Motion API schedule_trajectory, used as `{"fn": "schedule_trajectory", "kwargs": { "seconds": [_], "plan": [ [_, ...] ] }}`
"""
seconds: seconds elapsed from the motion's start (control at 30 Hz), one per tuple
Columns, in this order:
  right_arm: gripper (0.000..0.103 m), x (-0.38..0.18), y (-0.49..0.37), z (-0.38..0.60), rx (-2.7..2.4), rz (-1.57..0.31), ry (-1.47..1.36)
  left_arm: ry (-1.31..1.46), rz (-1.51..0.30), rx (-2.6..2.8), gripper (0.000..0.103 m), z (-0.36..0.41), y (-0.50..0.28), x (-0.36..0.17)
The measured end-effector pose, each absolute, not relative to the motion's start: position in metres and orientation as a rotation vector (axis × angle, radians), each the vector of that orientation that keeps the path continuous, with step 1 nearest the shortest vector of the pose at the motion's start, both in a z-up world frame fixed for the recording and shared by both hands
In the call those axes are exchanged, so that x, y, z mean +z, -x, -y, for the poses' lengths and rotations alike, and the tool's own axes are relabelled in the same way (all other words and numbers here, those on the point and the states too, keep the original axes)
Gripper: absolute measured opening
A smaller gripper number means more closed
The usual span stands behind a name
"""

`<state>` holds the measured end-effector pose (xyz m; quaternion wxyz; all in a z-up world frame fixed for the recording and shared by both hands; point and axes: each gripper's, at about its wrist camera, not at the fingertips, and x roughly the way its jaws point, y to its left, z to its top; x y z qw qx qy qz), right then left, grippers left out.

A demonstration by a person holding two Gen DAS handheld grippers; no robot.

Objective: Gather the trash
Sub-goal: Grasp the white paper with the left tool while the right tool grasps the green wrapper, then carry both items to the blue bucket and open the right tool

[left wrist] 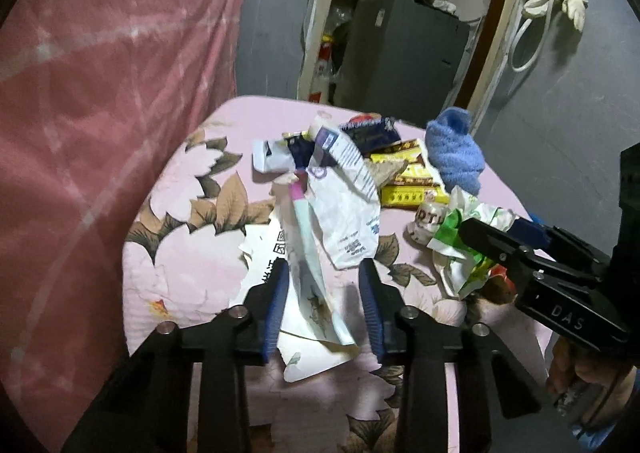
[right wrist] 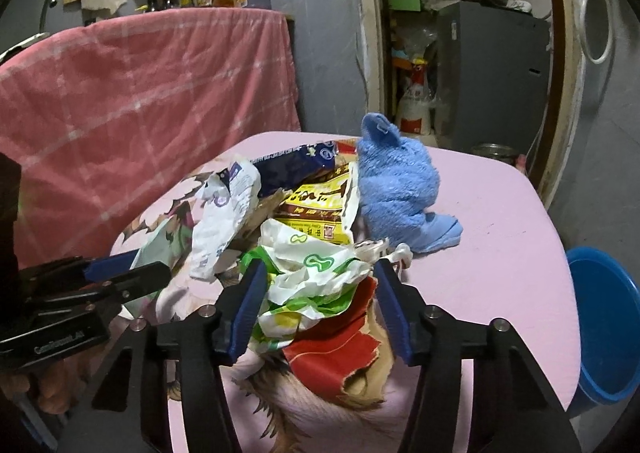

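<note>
Looks matte black all over on the left gripper (left wrist: 324, 269) and the right gripper (right wrist: 320, 267) alike: angular forked arms tapering to two fingers. Wears ribbed blue pads (left wrist: 276, 313) on the inner faces of the fingers. Shows round silver screws (left wrist: 239, 312) at the finger joints (two per side). Bears pale lettering (left wrist: 568, 317) on the handle blocks, reading "DAS" on the right one, too blurred to read on the left.
</note>
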<state>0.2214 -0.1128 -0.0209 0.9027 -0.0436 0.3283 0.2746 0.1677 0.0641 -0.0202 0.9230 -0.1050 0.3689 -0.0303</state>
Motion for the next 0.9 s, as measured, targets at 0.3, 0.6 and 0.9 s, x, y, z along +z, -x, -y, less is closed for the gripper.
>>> {"fn": "schedule_trajectory", "kwargs": {
  "seconds": [0.3,0.6,0.9],
  "plan": [
    [0.029,-0.022,-0.221,0.111,0.570,-0.681,0.090,0.253,-0.766,-0.044,0.008,-0.072,-0.164,-0.018],
    [0.016,-0.012,-0.211,0.121,0.580,-0.604,0.057,0.272,-0.663,-0.016,0.007,-0.068,-0.146,0.000],
    [0.016,0.010,-0.193,0.152,0.563,-0.435,-0.050,0.242,-0.532,-0.052,0.007,-0.037,-0.139,0.025]
  ]
}}
